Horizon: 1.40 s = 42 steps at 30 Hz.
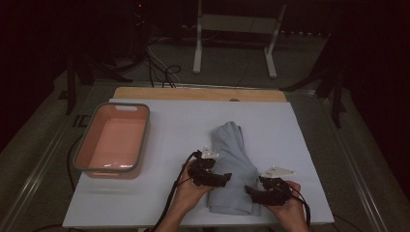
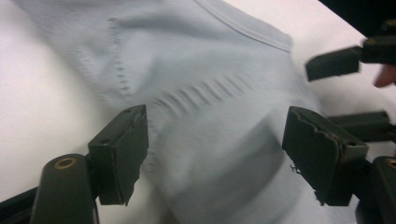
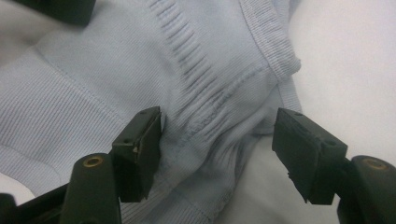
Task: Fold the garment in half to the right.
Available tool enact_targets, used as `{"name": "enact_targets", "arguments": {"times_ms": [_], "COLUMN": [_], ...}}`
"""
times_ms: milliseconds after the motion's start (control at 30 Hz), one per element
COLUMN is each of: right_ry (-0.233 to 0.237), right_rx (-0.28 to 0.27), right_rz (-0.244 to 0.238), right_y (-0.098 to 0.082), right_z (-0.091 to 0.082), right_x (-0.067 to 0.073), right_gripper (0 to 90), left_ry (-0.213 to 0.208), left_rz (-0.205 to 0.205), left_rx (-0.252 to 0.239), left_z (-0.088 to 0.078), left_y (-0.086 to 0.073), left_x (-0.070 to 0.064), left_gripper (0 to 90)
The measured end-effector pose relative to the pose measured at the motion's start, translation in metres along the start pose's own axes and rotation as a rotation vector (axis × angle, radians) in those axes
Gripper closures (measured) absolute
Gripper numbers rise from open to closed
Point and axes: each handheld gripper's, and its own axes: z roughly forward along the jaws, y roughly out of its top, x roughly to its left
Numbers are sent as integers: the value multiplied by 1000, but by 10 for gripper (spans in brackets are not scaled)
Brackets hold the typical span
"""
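In the high view, the left gripper (image 1: 227, 178) and right gripper (image 1: 249, 189) lie at the near end of a folded light-blue garment (image 1: 235, 162) on the white tabletop (image 1: 183, 130); a pink tub (image 1: 113, 139) sits well left. In the left gripper view, jaws stand apart over somewhat blurred cloth (image 2: 205, 107), seemingly gripping nothing. In the right gripper view, open jaws straddle a ribbed hem (image 3: 210, 107), not pinching.

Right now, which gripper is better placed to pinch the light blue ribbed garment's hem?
Right gripper, I'd judge: its open jaws straddle the bunched hem of the light blue ribbed garment. Left gripper hovers open over flat cloth.
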Motion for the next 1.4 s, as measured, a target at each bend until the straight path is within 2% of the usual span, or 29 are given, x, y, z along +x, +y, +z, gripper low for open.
{"name": "enact_targets", "arguments": {"times_ms": [267, 500, 767, 933, 1133, 1233, 1400], "right_ry": [-4, -10, -15, -18, -14, -13, -10], "right_rx": [8, 12, 14, 15, 12, 13, 12], "right_rz": [-2, -10, -33, -40, -41, -41, -37], "right_y": [0, 0, -1, -1, -1, -1, 0], "right_z": [2, 2, 2, 2, 2, 2, 1], "right_x": [0, 0, 0, 0, -1, -1, -1], "right_gripper": [330, 327, 325, 323, 323, 322, 322], "left_ry": [12, 26, 27, 28, 64, 75, 93], "left_rz": [-18, -30, -52, -63, -55, -52, -24], "left_rx": [-6, 1, 26, 39, 64, 71, 96], "left_z": [8, 16, 26, 32, 38, 39, 40], "left_y": [10, 19, 22, 22, 22, 22, 23], "left_x": [14, 20, 27, 28, 27, 26, 23], "left_gripper": [191, 202, 223, 247, 265, 324, 578]}}
